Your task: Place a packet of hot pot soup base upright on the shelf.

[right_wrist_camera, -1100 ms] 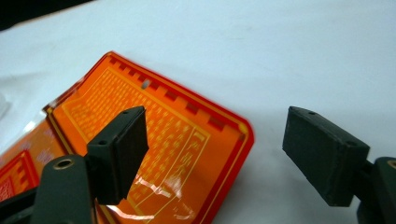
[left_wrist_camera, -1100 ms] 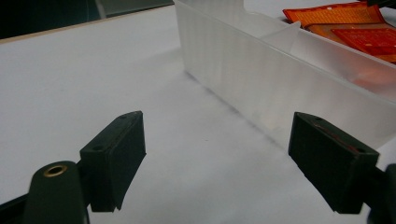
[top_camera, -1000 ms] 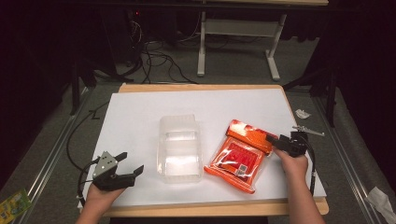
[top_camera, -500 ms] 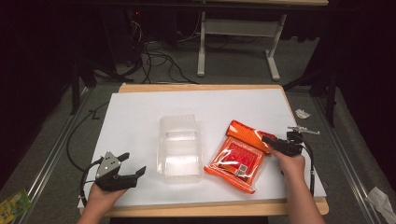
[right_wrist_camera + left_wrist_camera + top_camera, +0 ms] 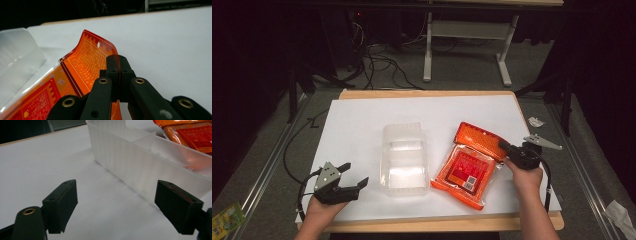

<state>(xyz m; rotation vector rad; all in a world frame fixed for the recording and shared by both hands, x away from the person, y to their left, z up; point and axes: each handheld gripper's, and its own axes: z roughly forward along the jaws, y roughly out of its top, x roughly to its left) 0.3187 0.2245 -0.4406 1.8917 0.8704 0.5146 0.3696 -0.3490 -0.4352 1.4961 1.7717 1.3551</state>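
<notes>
Right claw pinches the orange packet edge, jaws clamped; left claw gapes wide beside the clear tray.

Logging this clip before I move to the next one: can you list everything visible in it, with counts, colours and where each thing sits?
table: 1, white top with wood edge, centre of the high view
bin: 1, clear plastic, middle of the table, with a divider inside
packet: 1, orange and red, right of the bin, its far flap lifted
desk frame: 1, pale grey, on the floor beyond the table
cables: several, black, on the floor behind the table
paper scrap: 1, white, on the floor off the table's right edge
left hand-held gripper: 1, black, near-left of the table, open, left of the bin
right hand-held gripper: 1, black, right side, shut on the packet's flap
hands: 2, at the bottom edge, one on each gripper
</notes>
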